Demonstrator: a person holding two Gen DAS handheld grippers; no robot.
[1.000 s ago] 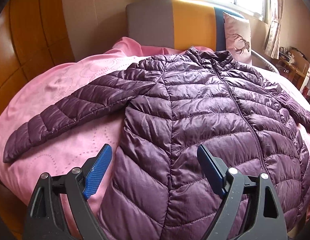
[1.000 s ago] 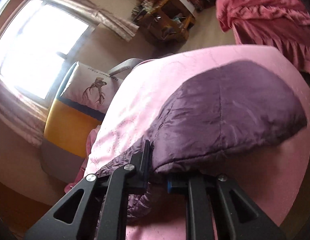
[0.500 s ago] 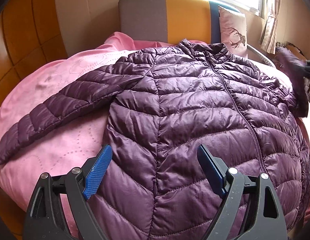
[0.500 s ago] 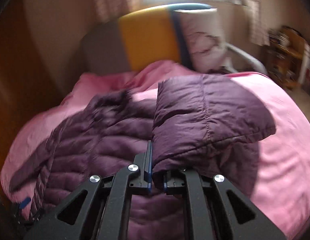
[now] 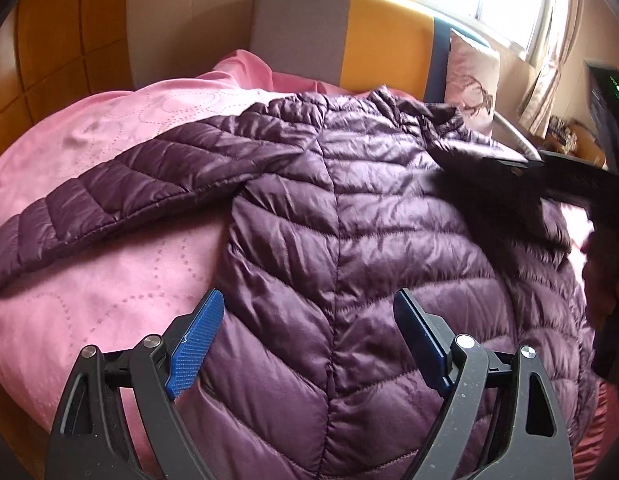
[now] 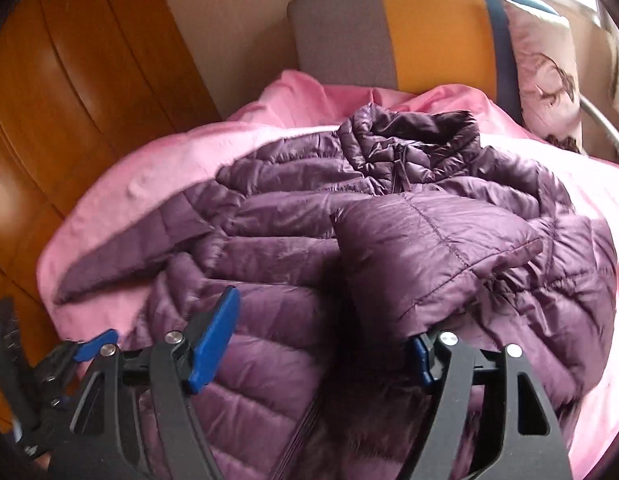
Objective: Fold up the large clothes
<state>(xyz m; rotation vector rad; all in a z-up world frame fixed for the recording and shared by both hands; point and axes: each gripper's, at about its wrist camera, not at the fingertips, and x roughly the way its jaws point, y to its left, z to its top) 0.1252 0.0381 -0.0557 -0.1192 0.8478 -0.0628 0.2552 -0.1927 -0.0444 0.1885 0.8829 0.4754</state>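
Purple quilted down jacket [image 5: 341, 216] lies front-up, zipped, on the pink bedspread [image 5: 109, 288], collar [image 6: 413, 140] toward the far headboard [image 5: 381, 36], hem at the near edge. Right sleeve [image 6: 425, 256] is folded in over the chest, cuff end lying across the front panel. Right gripper [image 6: 321, 344] has just been opening: jaws now wide apart, pads not pressing anything, though the sleeve end drapes over and against the right-hand finger [image 6: 423, 360], so the release looks barely finished. Left gripper [image 5: 305, 340] hovers over the near hem with jaws apart, nothing between them, fabric below and untouched as far as I can tell. Left sleeve [image 5: 93, 208] is stretched out flat to the left on the bedspread, not folded yet. Progress, my read: first sleeve fold done or nearly, roughly a third in. Left to do: bring the left sleeve across the body, then fold the body hem-to-collar, maybe sides in first. Folded sleeve sits a bit puffy and skewed, so it may need a tidy. Pillow with deer print [image 5: 473, 80] at far right against the headboard, well clear of the work. In the left wrist view the right gripper is a dark blur at the right edge.
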